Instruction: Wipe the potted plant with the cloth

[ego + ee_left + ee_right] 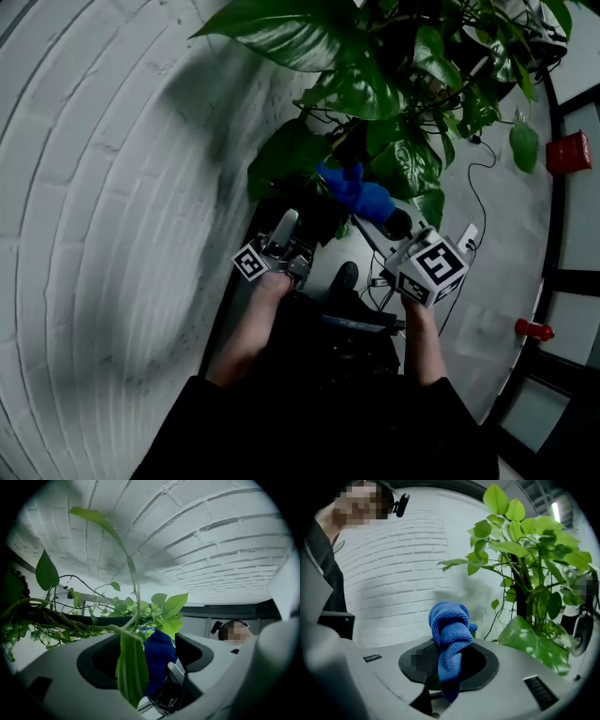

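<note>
A potted plant (394,84) with broad green leaves fills the top of the head view; its pot is hidden. My right gripper (398,225) is shut on a bunched blue cloth (361,192), which it holds up against the lower leaves. In the right gripper view the cloth (450,634) stands up from between the jaws, with the plant (525,555) to the right of it. Beneath a large dark leaf (286,155) is my left gripper (284,230). A long green leaf (131,667) hangs down between its jaws, and the cloth (159,656) shows just behind.
A white brick wall (112,187) curves along the left. At the right run black window frames, with a red box (569,153) and a small red object (532,329) near them. A thin cable (478,202) trails over the pale floor below the plant.
</note>
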The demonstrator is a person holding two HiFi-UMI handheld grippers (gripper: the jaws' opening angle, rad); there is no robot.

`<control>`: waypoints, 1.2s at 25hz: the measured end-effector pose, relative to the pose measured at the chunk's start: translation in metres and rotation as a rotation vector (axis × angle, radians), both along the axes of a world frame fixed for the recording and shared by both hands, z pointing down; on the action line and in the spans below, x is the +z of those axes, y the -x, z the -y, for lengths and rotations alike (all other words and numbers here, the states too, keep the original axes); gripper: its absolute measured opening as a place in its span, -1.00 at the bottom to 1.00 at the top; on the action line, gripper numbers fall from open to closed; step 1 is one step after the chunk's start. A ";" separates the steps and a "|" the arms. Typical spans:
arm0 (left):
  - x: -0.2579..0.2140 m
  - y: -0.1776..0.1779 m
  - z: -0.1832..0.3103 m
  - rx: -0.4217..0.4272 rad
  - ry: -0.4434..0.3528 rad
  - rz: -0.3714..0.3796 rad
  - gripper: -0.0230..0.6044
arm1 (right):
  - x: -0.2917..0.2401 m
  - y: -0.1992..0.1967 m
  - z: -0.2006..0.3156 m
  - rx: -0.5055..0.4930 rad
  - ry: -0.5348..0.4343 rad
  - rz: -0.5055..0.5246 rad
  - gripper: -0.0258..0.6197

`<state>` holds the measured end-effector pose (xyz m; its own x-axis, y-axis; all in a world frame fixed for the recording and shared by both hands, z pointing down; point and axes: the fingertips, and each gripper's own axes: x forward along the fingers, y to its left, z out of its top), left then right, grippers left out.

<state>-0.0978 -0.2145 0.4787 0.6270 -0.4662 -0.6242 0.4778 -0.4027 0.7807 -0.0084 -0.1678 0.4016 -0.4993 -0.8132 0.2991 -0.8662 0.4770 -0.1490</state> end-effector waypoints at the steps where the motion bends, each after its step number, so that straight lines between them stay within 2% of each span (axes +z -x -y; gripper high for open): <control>1: -0.002 0.001 -0.001 -0.003 -0.003 -0.006 0.23 | 0.006 0.008 0.012 -0.018 0.001 -0.027 -0.55; 3: -0.006 0.005 -0.003 -0.009 -0.012 -0.017 0.23 | 0.028 0.023 0.033 -0.058 0.039 -0.062 -0.55; 7: -0.010 0.010 -0.005 -0.016 -0.011 -0.027 0.23 | 0.087 0.045 0.042 -0.132 0.196 -0.083 -0.55; 14: -0.009 0.014 0.000 -0.018 0.006 -0.050 0.23 | 0.119 0.059 -0.003 -0.216 0.266 -0.092 -0.55; 21: -0.011 0.015 0.002 -0.037 0.000 -0.066 0.23 | 0.158 0.046 -0.050 -0.230 0.374 -0.144 -0.55; 23: -0.010 0.003 -0.004 -0.009 0.008 -0.079 0.22 | 0.155 0.033 -0.075 -0.204 0.401 -0.149 -0.55; 24: -0.006 -0.002 -0.007 0.018 0.022 -0.071 0.22 | 0.149 0.028 -0.087 -0.183 0.409 -0.124 -0.55; 26: -0.001 0.011 -0.003 0.009 0.026 -0.036 0.22 | 0.125 0.036 -0.089 -0.200 0.381 0.019 -0.55; 28: -0.003 0.022 0.001 -0.031 0.012 -0.028 0.22 | 0.080 0.038 -0.081 -0.219 0.303 0.191 -0.55; 30: -0.003 0.020 0.002 -0.039 0.011 -0.034 0.22 | 0.038 0.031 -0.069 -0.205 0.200 0.241 -0.55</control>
